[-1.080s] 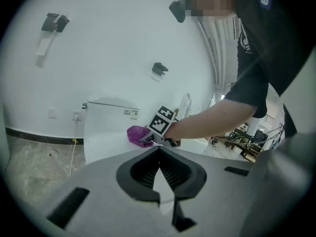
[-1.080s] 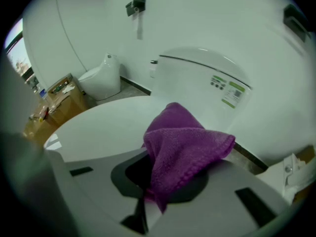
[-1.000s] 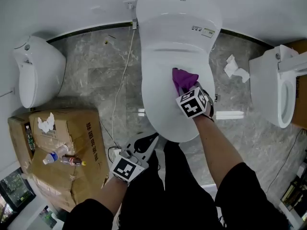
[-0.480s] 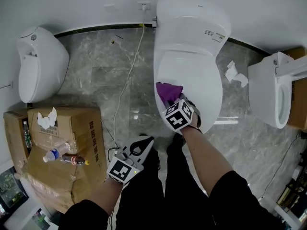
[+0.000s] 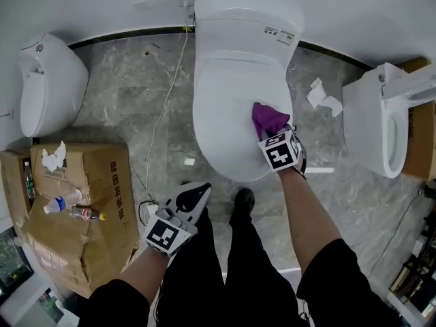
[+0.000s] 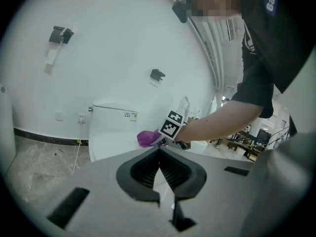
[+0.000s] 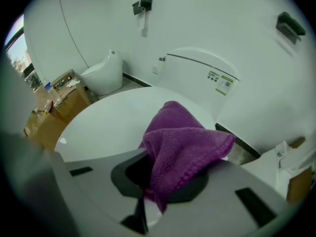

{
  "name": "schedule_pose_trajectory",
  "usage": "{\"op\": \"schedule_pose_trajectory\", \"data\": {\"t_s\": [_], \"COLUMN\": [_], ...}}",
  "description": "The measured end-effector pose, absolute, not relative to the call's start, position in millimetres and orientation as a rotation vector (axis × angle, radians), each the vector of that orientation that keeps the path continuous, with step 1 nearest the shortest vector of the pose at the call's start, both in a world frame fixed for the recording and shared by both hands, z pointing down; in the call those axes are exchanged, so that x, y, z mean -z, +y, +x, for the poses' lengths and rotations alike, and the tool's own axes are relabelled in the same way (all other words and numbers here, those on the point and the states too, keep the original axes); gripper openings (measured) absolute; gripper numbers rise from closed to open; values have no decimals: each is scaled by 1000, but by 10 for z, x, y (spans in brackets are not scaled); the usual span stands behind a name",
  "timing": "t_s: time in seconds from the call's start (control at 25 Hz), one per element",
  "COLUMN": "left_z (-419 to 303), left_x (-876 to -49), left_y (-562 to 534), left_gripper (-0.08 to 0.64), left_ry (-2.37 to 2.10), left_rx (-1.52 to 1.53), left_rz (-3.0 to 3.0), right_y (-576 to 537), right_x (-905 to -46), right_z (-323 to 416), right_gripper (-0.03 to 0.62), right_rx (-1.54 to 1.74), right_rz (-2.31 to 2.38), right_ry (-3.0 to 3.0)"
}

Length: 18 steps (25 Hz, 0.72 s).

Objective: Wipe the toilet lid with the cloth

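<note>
Marble floor (image 5: 122, 107) of a bathroom, with a purple cloth (image 5: 268, 119) lying on the white toilet lid (image 5: 225, 114).
The right gripper (image 5: 274, 140) is clamping the purple cloth between its jaws and holding it against the closed lid, toward its right edge (as the head view shows it). The left gripper (image 5: 197, 195) is hanging low by the person's leg, jaws closed on nothing, near a cardboard box (image 5: 82, 182).

- White letters reading "Badi", cut off at the picture's edge, are showing on the person's dark shirt (image 6: 276, 33) in the left gripper view.
- Red characters are running down the side of the cardboard box (image 5: 117, 193), too small to read.
- A sticker (image 5: 286, 37) is sitting on the toilet tank (image 5: 231, 9), its print illegible.
</note>
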<state>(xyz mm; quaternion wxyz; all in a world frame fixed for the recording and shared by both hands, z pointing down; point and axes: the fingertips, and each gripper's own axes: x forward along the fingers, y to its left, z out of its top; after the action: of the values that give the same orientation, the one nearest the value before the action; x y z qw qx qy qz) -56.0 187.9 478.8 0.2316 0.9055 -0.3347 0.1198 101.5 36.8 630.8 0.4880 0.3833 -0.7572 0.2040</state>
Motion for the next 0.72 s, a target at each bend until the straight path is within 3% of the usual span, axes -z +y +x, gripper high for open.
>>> {"op": "schedule_pose_trajectory", "data": {"t_s": [0.16,0.32,0.72], "left_z": [-197,7,-393], "left_x": [-4696,-4602,-4579], "left_y": [2007,2128,2463], "left_gripper": [12,12,12], "left_ry": [-973,-981,-940], "left_rx": [-272,-265,-265], "left_rz": [2441,2425,2432], "right_y": [453,557,865], "right_x": [-6351,-6350,-6216], "right_z": [1594,1710,578], "right_gripper": [58,58,58], "right_rx": [-503,-496,-461], "right_rz": [949,941,848], "right_ry": [-1803,-1801,-1891]}}
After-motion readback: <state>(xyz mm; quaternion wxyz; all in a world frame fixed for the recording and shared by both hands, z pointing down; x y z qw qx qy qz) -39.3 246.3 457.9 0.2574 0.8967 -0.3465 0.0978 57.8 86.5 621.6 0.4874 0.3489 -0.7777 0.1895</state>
